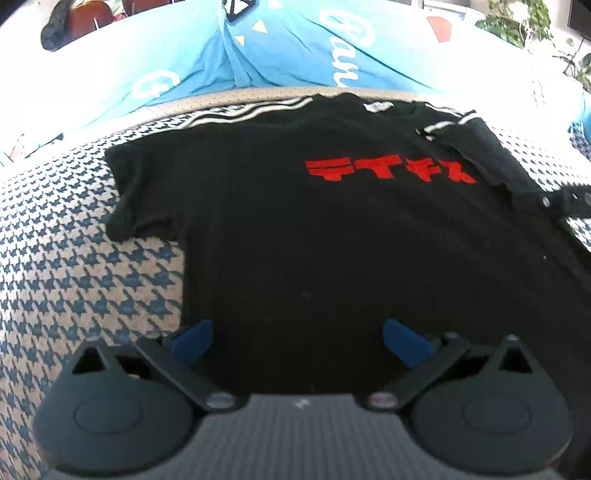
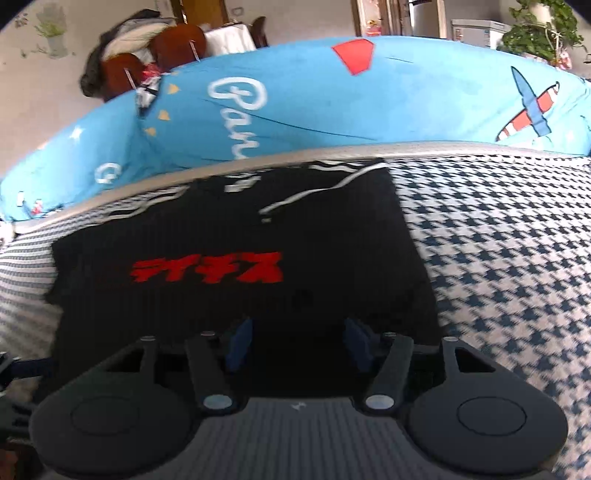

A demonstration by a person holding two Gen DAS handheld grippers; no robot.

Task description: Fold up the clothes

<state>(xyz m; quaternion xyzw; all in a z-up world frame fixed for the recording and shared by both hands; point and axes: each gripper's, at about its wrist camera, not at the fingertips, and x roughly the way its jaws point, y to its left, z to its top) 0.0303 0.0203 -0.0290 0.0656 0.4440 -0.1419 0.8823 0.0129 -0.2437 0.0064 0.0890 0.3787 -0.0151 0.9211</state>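
Right now your biggest surface is the houndstooth-covered table (image 1: 74, 280), its blue-and-white check running under everything, with a pale rim along its far edge. Beyond that rim you have a blue printed sheet (image 2: 332, 110) with white script lettering, a red patch and a striped aeroplane on it, draped over something bulky. Wooden chairs (image 2: 177, 44) stand at the far left of the room and a leafy plant (image 2: 535, 33) at the far right.

On the table lies the black T-shirt (image 1: 314, 258), spread flat with its collar toward the far edge and its hem toward you. Its left sleeve is out flat on the check; its right sleeve is folded in over the body, showing a white trim stripe (image 2: 325, 188). Red lettering (image 1: 388, 171) sits across the chest, right of centre in your left view.

Your left gripper (image 1: 297, 338) hangs over the shirt's near part with its blue fingers (image 1: 194, 339) spread wide and nothing between them. Your right gripper (image 2: 299, 343) is also over the black cloth, fingers apart, gripping nothing; you cannot tell from its blurred view whether the tips touch the fabric.
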